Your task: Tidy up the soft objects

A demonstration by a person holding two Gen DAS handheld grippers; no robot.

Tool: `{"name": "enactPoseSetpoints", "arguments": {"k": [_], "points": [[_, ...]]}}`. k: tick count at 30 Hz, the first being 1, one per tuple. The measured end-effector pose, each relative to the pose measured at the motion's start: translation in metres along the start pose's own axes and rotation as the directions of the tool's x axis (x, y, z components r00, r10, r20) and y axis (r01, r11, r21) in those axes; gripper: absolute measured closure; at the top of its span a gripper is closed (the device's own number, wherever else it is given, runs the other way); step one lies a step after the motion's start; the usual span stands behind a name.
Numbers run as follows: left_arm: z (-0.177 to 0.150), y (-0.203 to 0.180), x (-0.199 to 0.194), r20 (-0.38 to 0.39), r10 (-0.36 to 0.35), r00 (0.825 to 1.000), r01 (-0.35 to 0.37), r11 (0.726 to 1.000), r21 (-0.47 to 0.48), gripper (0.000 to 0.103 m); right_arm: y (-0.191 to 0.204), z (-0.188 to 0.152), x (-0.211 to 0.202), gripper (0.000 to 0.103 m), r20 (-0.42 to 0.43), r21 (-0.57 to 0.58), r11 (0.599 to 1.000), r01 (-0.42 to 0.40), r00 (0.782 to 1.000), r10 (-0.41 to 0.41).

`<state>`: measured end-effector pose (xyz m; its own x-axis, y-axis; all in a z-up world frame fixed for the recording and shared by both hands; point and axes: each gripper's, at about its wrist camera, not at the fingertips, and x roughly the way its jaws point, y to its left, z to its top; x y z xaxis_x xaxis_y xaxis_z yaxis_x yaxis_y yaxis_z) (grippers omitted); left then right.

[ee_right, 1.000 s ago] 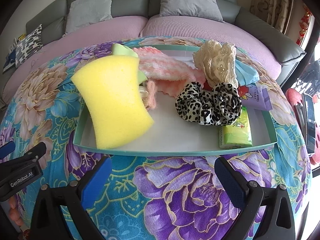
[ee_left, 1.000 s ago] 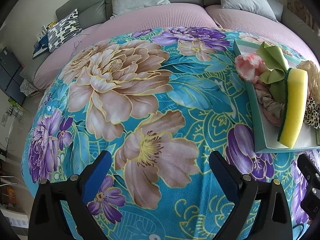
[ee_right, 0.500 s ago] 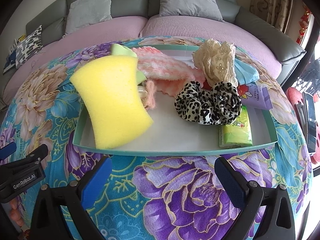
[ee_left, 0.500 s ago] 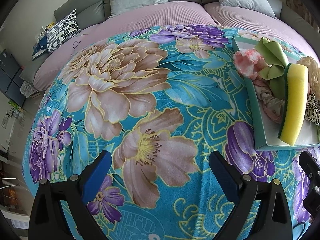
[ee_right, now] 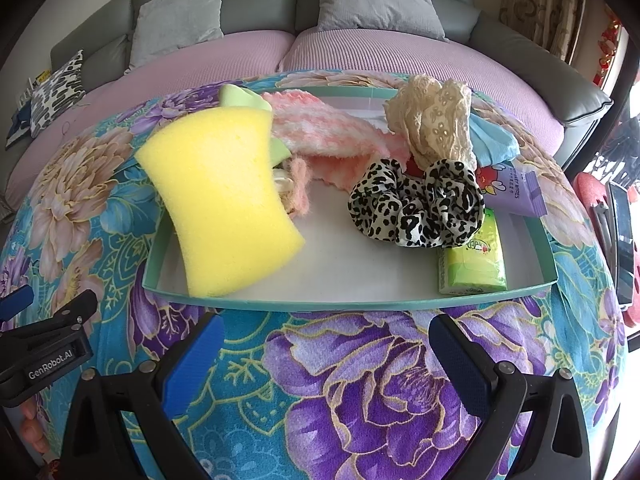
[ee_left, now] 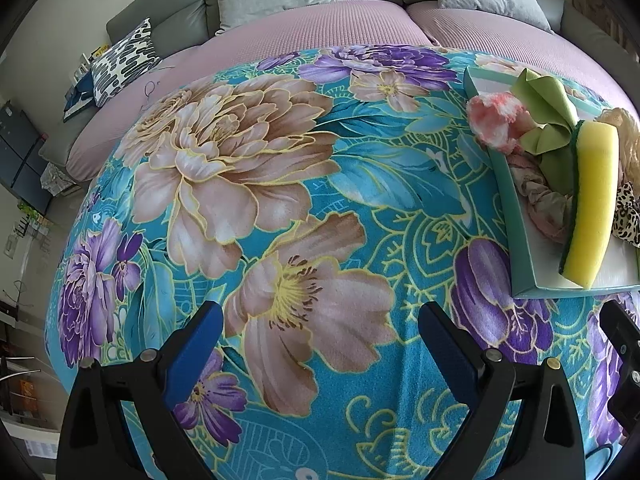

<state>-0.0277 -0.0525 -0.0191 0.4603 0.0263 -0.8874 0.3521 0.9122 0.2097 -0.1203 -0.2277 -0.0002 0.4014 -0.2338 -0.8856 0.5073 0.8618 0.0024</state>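
A teal tray [ee_right: 360, 305] sits on the floral blanket [ee_left: 280, 200]. In it lie a yellow sponge [ee_right: 220, 204], a leopard scrunchie [ee_right: 416, 208], a pink fluffy cloth [ee_right: 320, 132], a cream lace scrunchie [ee_right: 434, 124], a green cloth [ee_right: 240, 98], a green tissue pack [ee_right: 472, 268] and a purple wipes pack [ee_right: 520, 192]. My right gripper [ee_right: 326, 356] is open and empty just in front of the tray. My left gripper [ee_left: 320, 344] is open and empty over bare blanket, left of the tray [ee_left: 516, 240].
A grey sofa with pink seat covers [ee_right: 360, 56] and grey cushions [ee_right: 180, 12] lies behind the blanket. A patterned pillow [ee_left: 124, 60] is at far left. The left gripper shows at the right wrist view's left edge [ee_right: 44, 344].
Both views have shifted only slightly. The grippers stay open and the tray's items have not moved.
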Motion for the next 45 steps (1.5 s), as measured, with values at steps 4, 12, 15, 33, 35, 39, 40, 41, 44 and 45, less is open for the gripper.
{"name": "enactPoseSetpoints", "arguments": {"k": [4,12,15,33,35,39,40,41,44,45], "points": [[-0.0001,-0.0001,-0.0001,-0.001,0.0,1.0,0.0,1.0,0.0,0.005,-0.0003,0.0002,0.0001,0.0,-0.001,0.0,1.0,0.0,1.0,0.0],[-0.0009,-0.0014,0.0005,-0.004,0.003,1.0,-0.003,1.0,0.007,0.005,-0.0013,0.0001,0.0014,0.0,-0.006,0.004,1.0,-0.003,1.0,0.003],[-0.0012,-0.002,0.0008,-0.004,0.003,1.0,-0.003,1.0,0.01,0.005,-0.0026,-0.0005,0.0014,0.0,-0.006,0.006,1.0,-0.004,1.0,0.004],[-0.0025,-0.0013,0.0036,-0.01,0.005,1.0,-0.005,1.0,0.012,0.005,-0.0038,-0.0005,0.003,0.0,-0.015,0.01,1.0,0.001,1.0,-0.001],[-0.0024,-0.0017,0.0035,-0.01,0.005,1.0,-0.005,1.0,0.013,0.005,-0.0042,-0.0006,0.0038,0.0,-0.017,0.011,1.0,0.002,1.0,-0.001],[-0.0028,-0.0014,0.0046,-0.012,0.006,1.0,-0.006,1.0,0.015,0.005,-0.0051,-0.0004,0.005,0.0,-0.019,0.012,1.0,0.001,1.0,-0.001],[-0.0028,-0.0012,0.0048,-0.013,0.007,1.0,-0.006,1.0,0.015,0.005,-0.0052,-0.0004,0.0051,0.0,-0.019,0.012,1.0,0.001,1.0,-0.001],[-0.0028,-0.0018,0.0047,-0.013,0.007,1.0,-0.006,1.0,0.015,0.005,-0.005,-0.0008,0.005,0.0,-0.02,0.012,1.0,0.002,1.0,-0.002],[-0.0028,-0.0017,0.0048,-0.013,0.007,1.0,-0.007,1.0,0.014,0.005,-0.0049,-0.0009,0.0048,0.0,-0.02,0.012,1.0,0.001,1.0,-0.001],[-0.0029,-0.0015,0.005,-0.014,0.007,1.0,-0.007,1.0,0.014,0.005,-0.0048,-0.0012,0.0047,0.0,-0.02,0.012,1.0,0.002,1.0,-0.001]]}}
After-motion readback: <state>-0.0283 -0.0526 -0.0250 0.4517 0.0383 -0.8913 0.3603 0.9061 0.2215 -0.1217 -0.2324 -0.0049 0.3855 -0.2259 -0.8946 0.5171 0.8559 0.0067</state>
